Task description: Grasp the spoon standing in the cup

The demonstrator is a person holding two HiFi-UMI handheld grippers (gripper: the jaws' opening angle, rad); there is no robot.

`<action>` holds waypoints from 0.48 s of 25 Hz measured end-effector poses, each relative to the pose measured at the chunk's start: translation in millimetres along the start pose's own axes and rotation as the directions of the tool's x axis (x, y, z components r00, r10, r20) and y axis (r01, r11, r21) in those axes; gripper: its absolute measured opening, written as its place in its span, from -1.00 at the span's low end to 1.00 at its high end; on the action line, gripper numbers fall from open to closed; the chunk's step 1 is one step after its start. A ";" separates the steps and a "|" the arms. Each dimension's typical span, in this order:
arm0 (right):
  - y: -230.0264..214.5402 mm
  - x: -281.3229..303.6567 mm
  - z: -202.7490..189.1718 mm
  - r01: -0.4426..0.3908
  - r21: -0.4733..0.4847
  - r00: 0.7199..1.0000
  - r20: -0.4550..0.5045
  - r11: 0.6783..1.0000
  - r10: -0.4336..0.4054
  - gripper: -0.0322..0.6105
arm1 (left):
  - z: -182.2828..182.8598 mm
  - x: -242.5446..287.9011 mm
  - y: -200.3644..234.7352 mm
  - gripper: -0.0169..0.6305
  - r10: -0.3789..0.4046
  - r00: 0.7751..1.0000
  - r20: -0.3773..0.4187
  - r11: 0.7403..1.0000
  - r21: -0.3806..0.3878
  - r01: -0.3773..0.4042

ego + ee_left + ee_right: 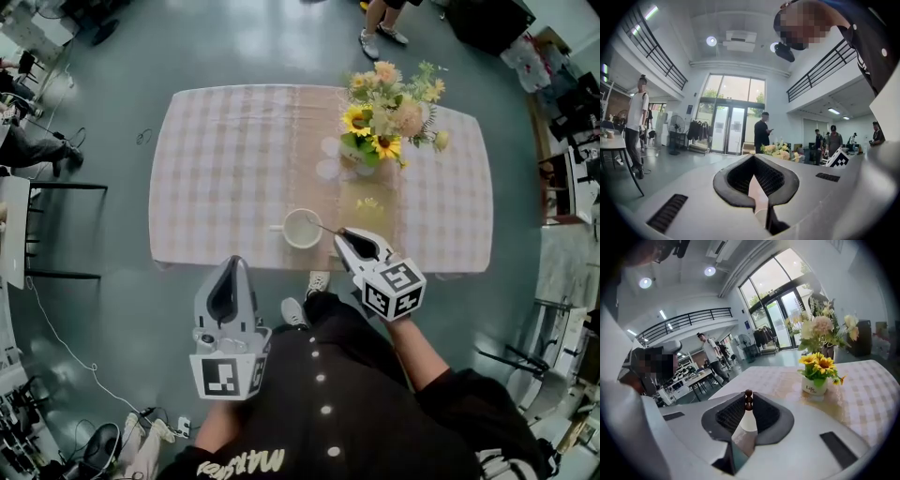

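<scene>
Spoon (pixel 323 228) pinched between right gripper (pixel 343 234) fingers over checked tablecloth (pixel 234 169), grey floor (pixel 122 309) around; left gripper (pixel 233 264) fingers together.

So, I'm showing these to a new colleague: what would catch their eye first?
The flower bouquet at the far side of the checked tablecloth stands out most. Nearer, the right gripper has its jaws shut on the spoon standing in the white cup; the left gripper hangs by the tablecloth's front edge, jaws together.
</scene>
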State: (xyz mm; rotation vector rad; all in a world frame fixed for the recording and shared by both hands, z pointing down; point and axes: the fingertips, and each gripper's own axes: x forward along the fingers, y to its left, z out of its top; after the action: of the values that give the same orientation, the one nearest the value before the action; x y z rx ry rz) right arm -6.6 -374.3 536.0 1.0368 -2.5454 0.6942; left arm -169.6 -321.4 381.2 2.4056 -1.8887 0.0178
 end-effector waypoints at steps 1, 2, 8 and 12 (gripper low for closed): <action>0.6 -4.6 6.2 0.007 -0.007 1.000 0.018 1.000 -0.007 -0.76 | 1.1 -0.8 -0.3 -0.92 -0.003 1.000 0.005 1.000 0.003 0.003; 1.2 -9.0 12.2 0.013 -0.013 0.999 0.037 1.000 -0.013 -0.76 | 2.2 -1.5 -0.3 -0.92 -0.004 1.000 0.010 1.000 0.005 0.004; 9.8 -34.6 50.6 0.043 -0.070 0.987 0.155 0.997 -0.032 -0.76 | 13.2 -4.0 2.0 -0.92 -0.004 0.999 0.054 1.000 0.012 0.003; 15.3 -53.1 75.2 0.070 -0.109 0.972 0.230 0.992 -0.043 -0.76 | 19.4 -6.4 3.0 -0.92 0.002 0.997 0.073 1.000 0.019 -0.003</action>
State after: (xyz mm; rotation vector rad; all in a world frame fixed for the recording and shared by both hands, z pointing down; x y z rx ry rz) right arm 12.0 -375.3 444.5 1.2050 -2.6981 0.4262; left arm -174.8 -317.2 361.6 2.4488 -1.9305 -0.0525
